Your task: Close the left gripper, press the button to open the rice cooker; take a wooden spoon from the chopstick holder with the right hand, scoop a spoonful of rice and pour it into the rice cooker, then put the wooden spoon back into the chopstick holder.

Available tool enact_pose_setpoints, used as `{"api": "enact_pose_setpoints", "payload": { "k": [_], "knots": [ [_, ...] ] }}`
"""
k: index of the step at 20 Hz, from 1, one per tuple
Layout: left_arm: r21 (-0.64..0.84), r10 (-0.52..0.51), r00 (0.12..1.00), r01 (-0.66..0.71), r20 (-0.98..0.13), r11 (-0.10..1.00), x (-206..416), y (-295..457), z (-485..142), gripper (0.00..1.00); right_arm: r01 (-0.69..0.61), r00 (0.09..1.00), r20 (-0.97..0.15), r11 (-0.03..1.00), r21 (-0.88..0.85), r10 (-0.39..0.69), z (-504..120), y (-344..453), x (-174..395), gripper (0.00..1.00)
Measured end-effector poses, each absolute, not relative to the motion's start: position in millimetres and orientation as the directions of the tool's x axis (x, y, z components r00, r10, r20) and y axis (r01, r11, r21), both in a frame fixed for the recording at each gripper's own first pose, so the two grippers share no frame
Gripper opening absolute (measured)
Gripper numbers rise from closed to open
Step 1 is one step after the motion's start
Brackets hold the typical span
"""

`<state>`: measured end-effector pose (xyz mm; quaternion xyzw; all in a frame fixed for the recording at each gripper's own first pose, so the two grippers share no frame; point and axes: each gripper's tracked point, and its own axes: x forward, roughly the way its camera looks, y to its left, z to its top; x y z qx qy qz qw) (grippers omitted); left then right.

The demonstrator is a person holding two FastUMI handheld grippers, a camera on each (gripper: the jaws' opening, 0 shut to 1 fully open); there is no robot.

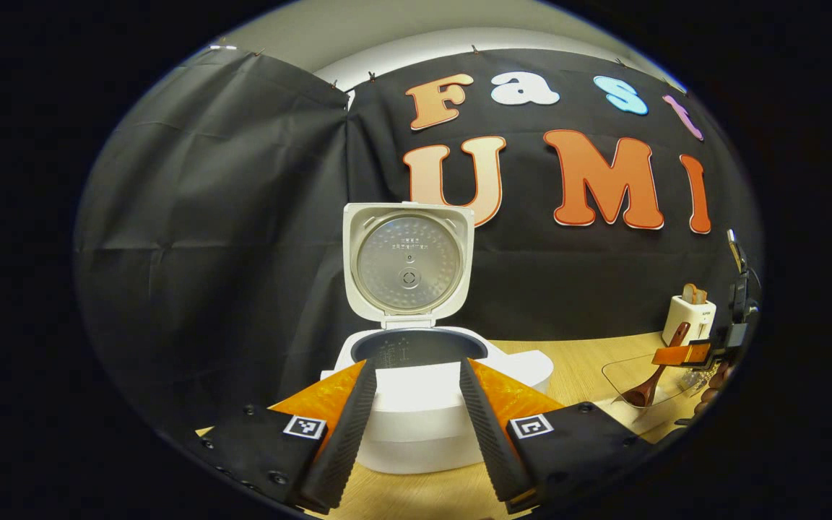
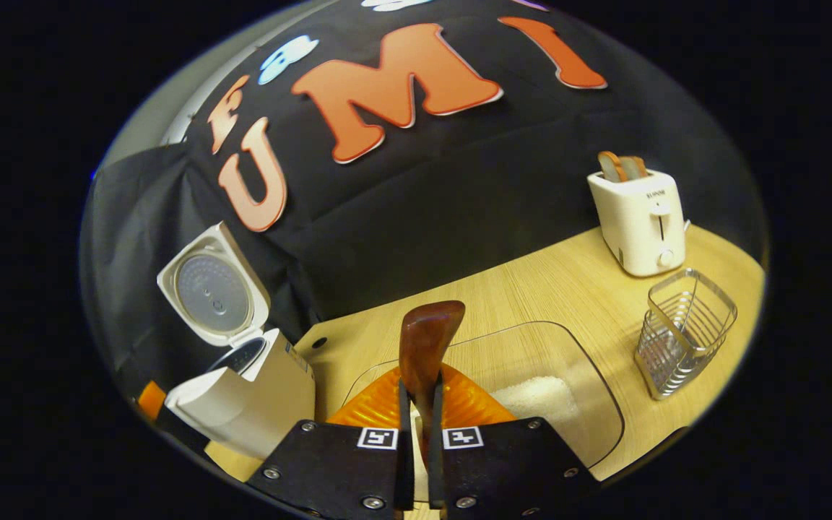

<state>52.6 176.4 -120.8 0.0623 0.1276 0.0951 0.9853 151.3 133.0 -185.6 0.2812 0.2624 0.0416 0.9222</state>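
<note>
The white rice cooker (image 1: 423, 426) stands open, its lid (image 1: 409, 263) upright and the dark inner pot (image 1: 419, 347) showing. My left gripper (image 1: 419, 404) is open, its fingers spread either side of the cooker's front and holding nothing. My right gripper (image 2: 419, 393) is shut on the handle of the wooden spoon (image 2: 429, 339). The spoon's bowl hangs over the glass dish (image 2: 589, 383), which holds white rice (image 2: 535, 397). In the left gripper view the spoon (image 1: 646, 386) tilts down into the dish (image 1: 614, 368) from the right gripper (image 1: 683, 354).
A wire chopstick holder (image 2: 683, 332) stands right of the dish, with a white toaster (image 2: 640, 217) holding bread behind it. The open cooker (image 2: 243, 393) is to the left of the dish. Bare wooden tabletop (image 2: 531, 289) lies between dish and wall.
</note>
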Motion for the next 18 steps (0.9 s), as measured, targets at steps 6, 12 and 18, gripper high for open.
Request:
{"api": "enact_pose_setpoints", "payload": {
  "k": [6,12,18],
  "knots": [
    [0.142,0.207,0.947,-0.177,-0.244,0.974,49.0,173.7,-119.7,0.77,0.222,0.862,-0.45,0.623,0.75,0.234,-191.0,114.5,156.6,0.08],
    [0.146,0.214,0.946,-0.183,-0.244,0.972,47.1,170.7,-117.6,0.77,0.293,0.894,-0.402,0.417,0.86,0.201,-177.0,88.2,158.7,0.08],
    [0.146,0.213,0.944,-0.181,-0.252,0.973,47.9,166.5,-119.5,0.77,0.304,0.917,-0.351,0.234,0.923,0.19,-155.0,67.5,161.8,0.08]
  ]
}}
